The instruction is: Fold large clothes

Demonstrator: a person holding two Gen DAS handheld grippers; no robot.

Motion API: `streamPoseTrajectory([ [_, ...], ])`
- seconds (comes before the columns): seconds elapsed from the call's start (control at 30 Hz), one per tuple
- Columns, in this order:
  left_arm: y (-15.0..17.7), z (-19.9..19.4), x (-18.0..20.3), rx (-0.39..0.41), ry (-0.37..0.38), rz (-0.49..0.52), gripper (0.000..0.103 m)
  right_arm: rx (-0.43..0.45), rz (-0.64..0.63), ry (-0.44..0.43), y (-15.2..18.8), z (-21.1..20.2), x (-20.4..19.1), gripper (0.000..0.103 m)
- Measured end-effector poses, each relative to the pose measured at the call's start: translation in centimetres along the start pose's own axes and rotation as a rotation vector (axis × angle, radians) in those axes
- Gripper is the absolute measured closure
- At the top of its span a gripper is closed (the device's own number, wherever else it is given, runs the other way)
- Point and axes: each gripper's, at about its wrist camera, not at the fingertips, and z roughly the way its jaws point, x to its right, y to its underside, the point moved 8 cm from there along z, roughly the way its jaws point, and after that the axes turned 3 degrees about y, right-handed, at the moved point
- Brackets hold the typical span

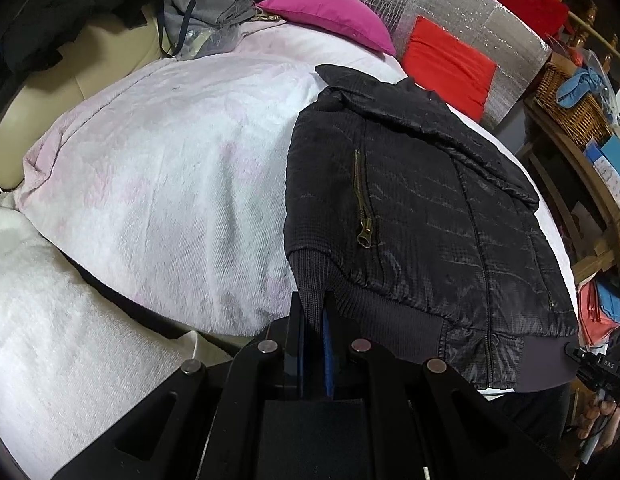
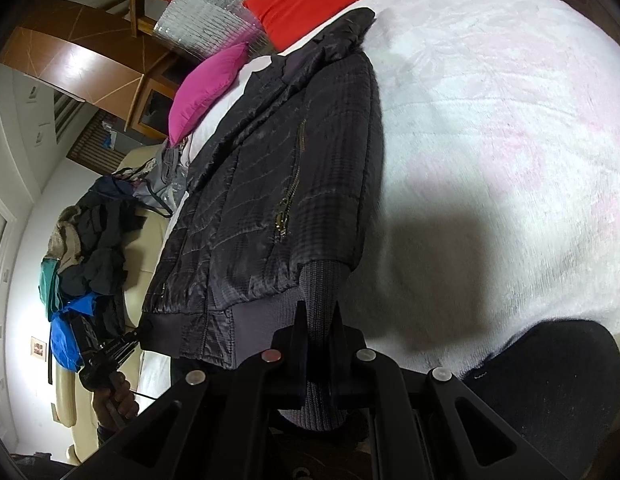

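Note:
A black quilted jacket (image 1: 422, 208) with brass pocket zips lies flat on a white and pink blanket (image 1: 169, 168), collar away from me and ribbed hem toward me. My left gripper (image 1: 312, 300) is shut on the hem's ribbed left corner. In the right wrist view the same jacket (image 2: 269, 180) stretches away over the blanket (image 2: 490, 140), and my right gripper (image 2: 318, 308) is shut on the ribbed knit at the hem's other corner. Each view also catches the opposite gripper at the far hem corner: the right gripper (image 1: 594, 364) and the left gripper (image 2: 113, 350), each held by a hand.
A magenta pillow (image 1: 330, 16), a red cushion (image 1: 446, 64) and a silver foil sheet (image 1: 450, 4) lie behind the jacket. Dark clothes (image 2: 93, 248) are piled on a cream sofa to the left. A wicker basket (image 1: 566, 100) on wooden shelves stands at the right. A white towel (image 1: 61, 320) lies nearby.

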Motion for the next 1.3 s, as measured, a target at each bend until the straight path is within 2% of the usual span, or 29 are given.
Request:
streamPoseTrajectory([
  [0.63,-0.4,-0.9,0.2,0.002,0.008,0.006,0.096,-0.012,0.002,-0.028,-0.1,-0.4,0.5,0.095],
  [0.93,-1.9,-2.5,1.0,0.04,0.03,0.018,0.096,0.021,-0.015,-0.081,-1.2,-2.1,-0.8,0.095],
  [1.3,-2.5,-2.7,1.0,0.044,0.048,0.015,0.096,0.037,-0.019,-0.095,-1.7,-2.8,-1.1,0.095],
])
